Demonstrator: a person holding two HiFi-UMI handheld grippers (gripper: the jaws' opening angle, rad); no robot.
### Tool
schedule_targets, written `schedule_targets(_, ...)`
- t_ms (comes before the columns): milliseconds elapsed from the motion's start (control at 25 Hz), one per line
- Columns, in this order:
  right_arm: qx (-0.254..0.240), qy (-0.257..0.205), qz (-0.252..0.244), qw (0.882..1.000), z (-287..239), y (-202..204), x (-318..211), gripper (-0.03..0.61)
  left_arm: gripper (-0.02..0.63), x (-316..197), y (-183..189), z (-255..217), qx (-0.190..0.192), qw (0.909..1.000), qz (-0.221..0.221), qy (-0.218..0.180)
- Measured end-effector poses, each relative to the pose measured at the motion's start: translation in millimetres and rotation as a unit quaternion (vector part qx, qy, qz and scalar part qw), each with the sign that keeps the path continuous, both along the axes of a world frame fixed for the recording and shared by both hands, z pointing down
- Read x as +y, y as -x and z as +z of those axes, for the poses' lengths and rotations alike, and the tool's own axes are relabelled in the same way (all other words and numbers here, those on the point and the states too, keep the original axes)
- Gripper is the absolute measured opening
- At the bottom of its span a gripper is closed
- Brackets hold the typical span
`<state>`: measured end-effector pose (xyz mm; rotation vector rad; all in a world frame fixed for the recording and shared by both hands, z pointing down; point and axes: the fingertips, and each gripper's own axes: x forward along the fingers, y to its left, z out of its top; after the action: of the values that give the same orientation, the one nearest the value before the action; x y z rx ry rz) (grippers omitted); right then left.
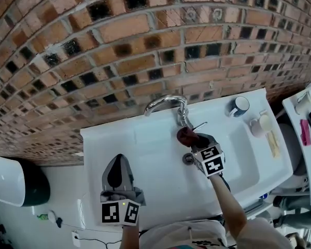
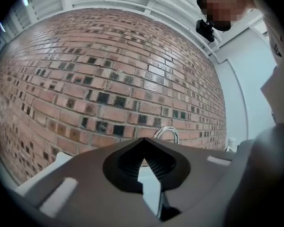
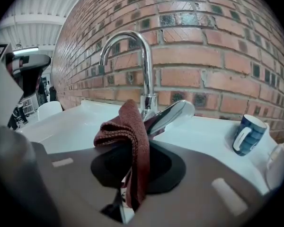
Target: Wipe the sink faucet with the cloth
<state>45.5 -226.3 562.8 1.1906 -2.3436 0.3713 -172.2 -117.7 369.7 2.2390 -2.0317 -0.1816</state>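
Wiping step: judging by where the cloth point(image 1: 186, 135) sat, the wipe was at the foot of the faucet point(image 1: 168, 101), either just starting or under way; the dark red cloth was right against the faucet's base, beside the lever point(image 1: 199, 125); whether it truly pressed on the metal could not be told.
Right gripper: the right gripper point(image 1: 196, 140) was pinching the cloth; in the right gripper view the cloth stood folded up out of the jaws, with a tail hanging down between them; the lever lay just behind the fold, touching it or nearly so.
Left gripper: the left gripper point(image 1: 117, 165) hung over the near left part of the sink point(image 1: 155, 162), well apart from the faucet; its jaws were pressed together at the tips with nothing between them; it appeared to take no part in the wipe.
Faucet: a tall chrome arch rose from the sink's back rim against the brick wall point(image 1: 145, 30); most of it stood above the cloth.
Nearby: a blue mug point(image 1: 240, 106) stood on the rim to the right of the faucet, apart from it.
Next move: it probably called for rubbing the cloth round the base, then up the neck and over the arch to the spout; the pinch needed to stay firm so the fold did not slip out; the lever wanted a light touch, since a nudge might start the water.
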Motion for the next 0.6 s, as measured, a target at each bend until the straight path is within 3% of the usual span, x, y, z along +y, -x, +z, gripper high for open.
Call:
schedule_targets(400, -0.021, -0.066, 0.115, 0.991, -60, -87, -20, 0.051, 0.003, 3, -14, -6, 0.004, 0.9998, 0.017, -0.011)
schedule_targets(600, -0.047, -0.052, 0.129, 0.989, -62, -79, -5, 0.049, 0.003, 7, -15, -9, 0.007, 0.9997, 0.017, -0.016)
